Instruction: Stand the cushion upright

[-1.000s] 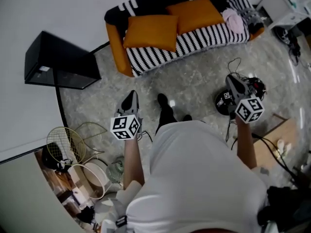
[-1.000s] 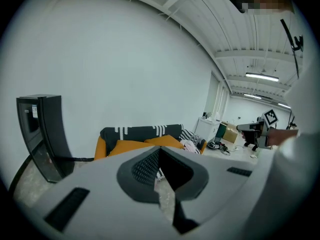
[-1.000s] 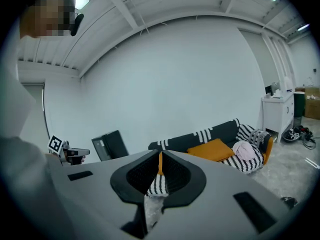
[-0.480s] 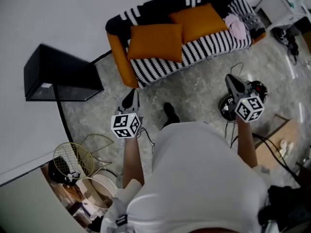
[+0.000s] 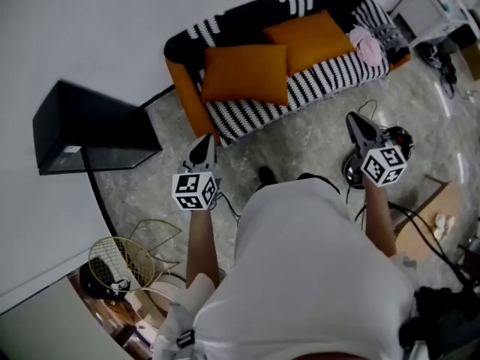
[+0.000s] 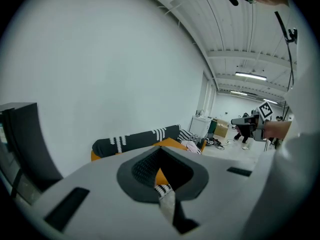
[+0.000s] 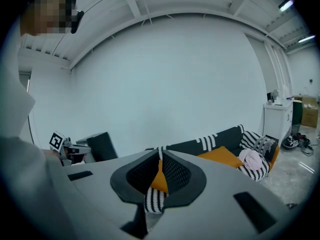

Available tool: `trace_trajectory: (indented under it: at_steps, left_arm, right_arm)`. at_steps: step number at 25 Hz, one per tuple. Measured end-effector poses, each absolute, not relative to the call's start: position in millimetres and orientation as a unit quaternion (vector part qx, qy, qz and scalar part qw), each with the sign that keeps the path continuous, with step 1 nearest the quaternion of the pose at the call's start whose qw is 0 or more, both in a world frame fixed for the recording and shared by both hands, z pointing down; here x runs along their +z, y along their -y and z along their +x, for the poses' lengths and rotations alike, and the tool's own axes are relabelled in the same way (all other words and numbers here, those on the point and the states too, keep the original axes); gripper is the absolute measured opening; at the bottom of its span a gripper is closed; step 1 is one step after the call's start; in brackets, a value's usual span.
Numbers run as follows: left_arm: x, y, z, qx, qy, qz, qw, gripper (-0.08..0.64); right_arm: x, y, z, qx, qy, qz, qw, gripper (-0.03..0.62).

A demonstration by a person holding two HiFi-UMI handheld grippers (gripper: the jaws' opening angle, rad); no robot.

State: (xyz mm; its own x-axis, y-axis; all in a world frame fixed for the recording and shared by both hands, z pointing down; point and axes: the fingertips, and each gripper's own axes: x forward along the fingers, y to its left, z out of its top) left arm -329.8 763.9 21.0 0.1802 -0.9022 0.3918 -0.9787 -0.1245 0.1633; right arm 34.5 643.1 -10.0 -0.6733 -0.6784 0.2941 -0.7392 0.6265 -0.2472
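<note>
Two orange cushions lie flat on the seat of a black-and-white striped sofa (image 5: 322, 66): the left cushion (image 5: 245, 73) and the right cushion (image 5: 310, 37). Both grippers are held out over the floor, short of the sofa and touching nothing. My left gripper (image 5: 202, 144) points at the sofa's orange left end and is shut and empty. My right gripper (image 5: 350, 120) points toward the sofa's right half, also shut and empty. In the right gripper view the right cushion (image 7: 222, 156) shows past the closed jaws. The sofa's back (image 6: 135, 141) is visible in the left gripper view.
A pink cloth (image 5: 367, 47) lies at the sofa's right end. A black cabinet (image 5: 90, 130) stands at the left wall, with wire baskets (image 5: 120, 265) nearer me. A round black device (image 5: 352, 172) with cables, cardboard (image 5: 431, 208) and a white cabinet (image 5: 435, 6) are at the right.
The person has walked toward the sofa, which now lies nearer both grippers. Both grippers were carried forward with jaws kept shut. The wire baskets slid back in the view.
</note>
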Motion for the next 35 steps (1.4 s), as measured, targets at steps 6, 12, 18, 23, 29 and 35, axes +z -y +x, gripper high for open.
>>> trace_trajectory:
  at_steps: [6,12,18,23,29,35]
  left_arm:
    - [20.6,-750.9,-339.4,0.129,0.628,0.748,0.171,0.002]
    - [26.4,-739.6,-338.2,0.14,0.624,0.748,0.176,0.002]
    - [27.9,-726.1,-335.4,0.153,0.634,0.738,0.172,0.002]
    - [26.3,-704.9,-338.0,0.142,0.658,0.717,0.18,0.002]
    - [29.5,-675.8,-340.2,0.142,0.683,0.689,0.196,0.002]
    - [35.7,-646.4,-334.0,0.111,0.709,0.657,0.232,0.002]
  right_arm:
    - [-6.7,-630.8,7.1,0.179,0.898,0.39,0.091,0.043]
    - [-4.2,-613.1,-17.8,0.18,0.905,0.373,0.1,0.043]
    - [11.1,-587.7,-42.1,0.192,0.914,0.344,0.102,0.043]
    - [14.0,-553.3,-75.3,0.188,0.928,0.301,0.113,0.043]
    - [9.2,-495.0,-106.3,0.167,0.946,0.247,0.124,0.043]
    - [17.5,-443.6,-119.8,0.167,0.954,0.206,0.144,0.043]
